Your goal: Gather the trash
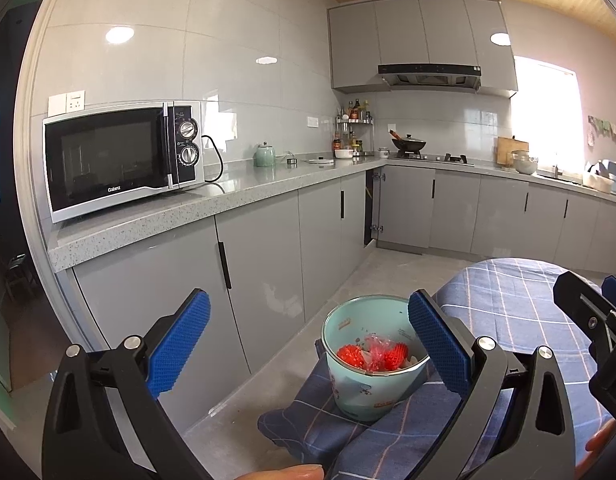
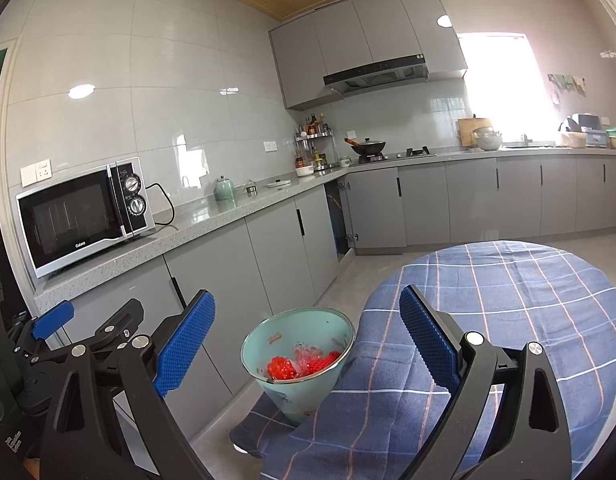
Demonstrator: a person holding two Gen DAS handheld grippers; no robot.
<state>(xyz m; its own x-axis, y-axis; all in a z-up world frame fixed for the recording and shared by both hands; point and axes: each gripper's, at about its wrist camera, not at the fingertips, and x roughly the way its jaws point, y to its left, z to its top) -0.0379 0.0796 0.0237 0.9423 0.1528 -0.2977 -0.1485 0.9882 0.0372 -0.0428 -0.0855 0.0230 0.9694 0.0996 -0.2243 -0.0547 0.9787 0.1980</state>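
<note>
item: pale green bin (image 1: pixel 372 364), upright on the near edge of the blue checked tablecloth (image 1: pixel 508 304), red and clear wrappers (image 1: pixel 372 354) lying inside; mouth facing up. left gripper (image 1: pixel 308 344): jaws spread wide and empty, bin just ahead, nearly touching its right-hand pad (image 1: pixel 436 344). right gripper (image 2: pixel 308 340): jaws likewise spread and empty, bin ahead between them but lower and seemingly farther off, so the left looks nearer

Home kitchen: microwave (image 1: pixel 121 158), stove (wok (image 1: pixel 408 144)), cabinets (image 1: pixel 422 36).
</note>
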